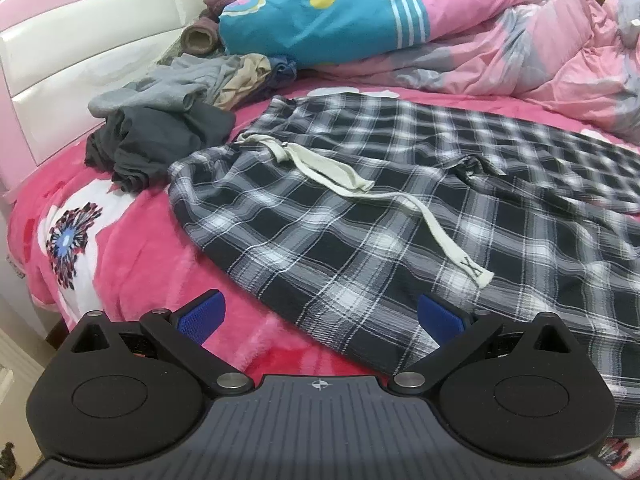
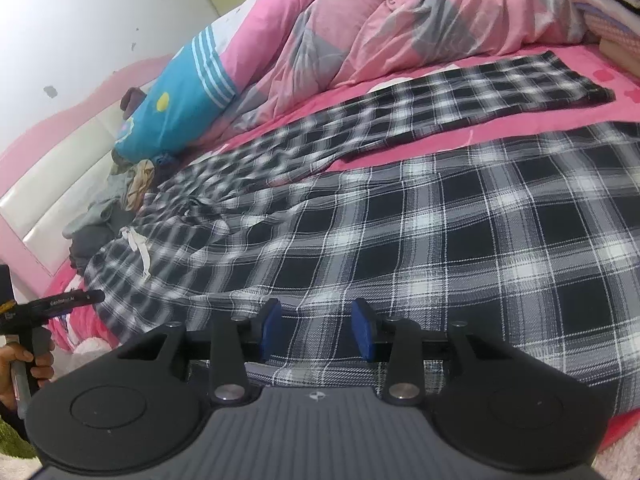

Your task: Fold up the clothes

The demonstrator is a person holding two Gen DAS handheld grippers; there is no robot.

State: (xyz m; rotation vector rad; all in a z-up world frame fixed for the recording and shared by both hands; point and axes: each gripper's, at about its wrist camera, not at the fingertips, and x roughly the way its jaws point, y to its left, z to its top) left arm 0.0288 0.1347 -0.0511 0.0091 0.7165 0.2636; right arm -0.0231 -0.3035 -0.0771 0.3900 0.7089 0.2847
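The bed (image 1: 132,248) carries everything, its pink blanket showing around the laundry, with a bunched pink quilt (image 2: 400,28) and a blue pillow (image 1: 320,12) pushed to the far side, probably to leave room for folding. The plaid trousers (image 2: 440,216) lie spread flat across it, legs apart, waistband toward the headboard, ready for a first fold. Beside the waistband sits a heap of unfolded clothes (image 1: 160,136), likely waiting their turn. The cream drawstring (image 1: 400,204) trails loose over the plaid. The left tongs (image 1: 320,314) hover released at the waist edge; the right tongs (image 2: 316,328) – also released, holding nothing – sit over the near leg
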